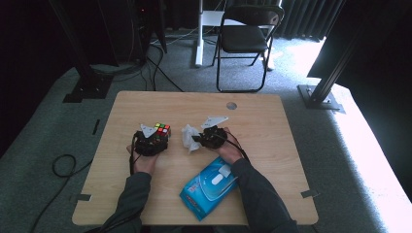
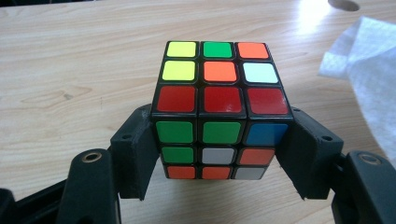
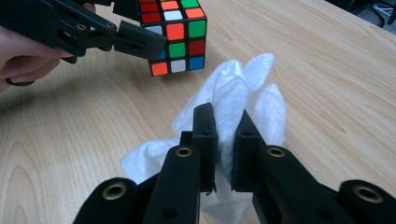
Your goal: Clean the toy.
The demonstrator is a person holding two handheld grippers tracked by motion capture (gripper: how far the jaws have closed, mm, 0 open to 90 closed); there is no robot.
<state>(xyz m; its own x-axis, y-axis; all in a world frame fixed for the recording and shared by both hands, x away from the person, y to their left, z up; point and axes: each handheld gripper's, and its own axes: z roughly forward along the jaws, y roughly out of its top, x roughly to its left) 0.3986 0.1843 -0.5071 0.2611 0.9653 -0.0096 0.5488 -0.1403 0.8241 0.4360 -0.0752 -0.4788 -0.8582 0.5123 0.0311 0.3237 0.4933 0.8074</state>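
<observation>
A scrambled Rubik's cube [image 2: 219, 74] sits between the two black jaws of my left gripper [image 2: 220, 154], which press on its left and right sides. From above, the cube [image 1: 163, 130] and left gripper [image 1: 156, 140] are left of the table's centre, low over the wood. My right gripper [image 3: 225, 120] is shut on a crumpled white wipe [image 3: 254, 88], which hangs from the jaws onto the table. The wipe [image 1: 188, 137] and right gripper [image 1: 197, 139] lie just right of the cube. The cube [image 3: 180, 37] and one left finger [image 3: 137, 41] show beyond the wipe.
A blue pack of wet wipes [image 1: 210, 187] lies near the front edge by the right forearm. The wooden table [image 1: 262, 121] has a round cable hole [image 1: 231, 105] at the back. A black folding chair [image 1: 245, 39] stands behind the table.
</observation>
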